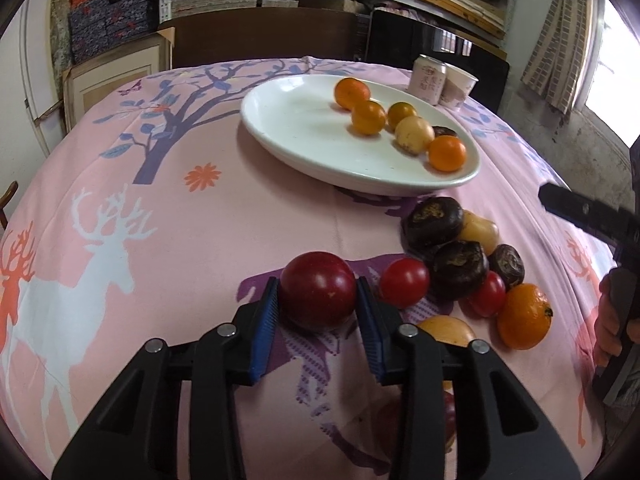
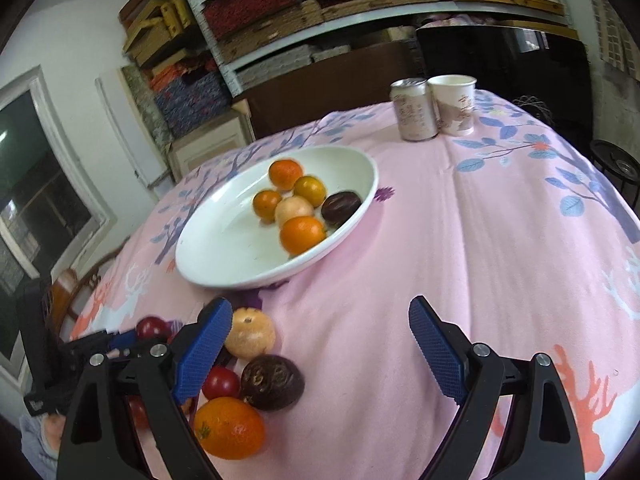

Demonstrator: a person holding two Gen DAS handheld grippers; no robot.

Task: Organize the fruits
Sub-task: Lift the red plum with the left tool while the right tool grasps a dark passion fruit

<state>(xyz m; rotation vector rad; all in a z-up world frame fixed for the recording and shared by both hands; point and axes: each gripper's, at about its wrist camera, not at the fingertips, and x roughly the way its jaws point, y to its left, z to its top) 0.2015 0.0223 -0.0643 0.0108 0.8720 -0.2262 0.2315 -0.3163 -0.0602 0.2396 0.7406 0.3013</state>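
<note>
Between the blue ribbed pads of the left gripper (image 1: pixel 317 300) we have a round dark-red plum-like fruit (image 1: pixel 318 290), both pads touching its sides; it sits on the pink deer-print tablecloth (image 1: pixel 168 208) or barely off it, we cannot tell which. Risk: smooth round skin gripped near its widest part, so it could squirt forward out of the pads on the lift, or bruise if squeezed harder. Just to its right lies a small red tomato-like fruit (image 1: pixel 404 282), close beside the right-hand pad, so a sloppy lift could knock it into the loose pile of dark brown fruits (image 1: pixel 459 269). The white oval ceramic dish (image 1: pixel 304 136), already holding several orange fruits, stands well beyond the plum, so the carry is long for a marginal grip. The right gripper (image 2: pixel 320 344) hangs wide and empty above bare cloth, its left pad just beside a pale orange mandarin (image 2: pixel 250 333).
</note>
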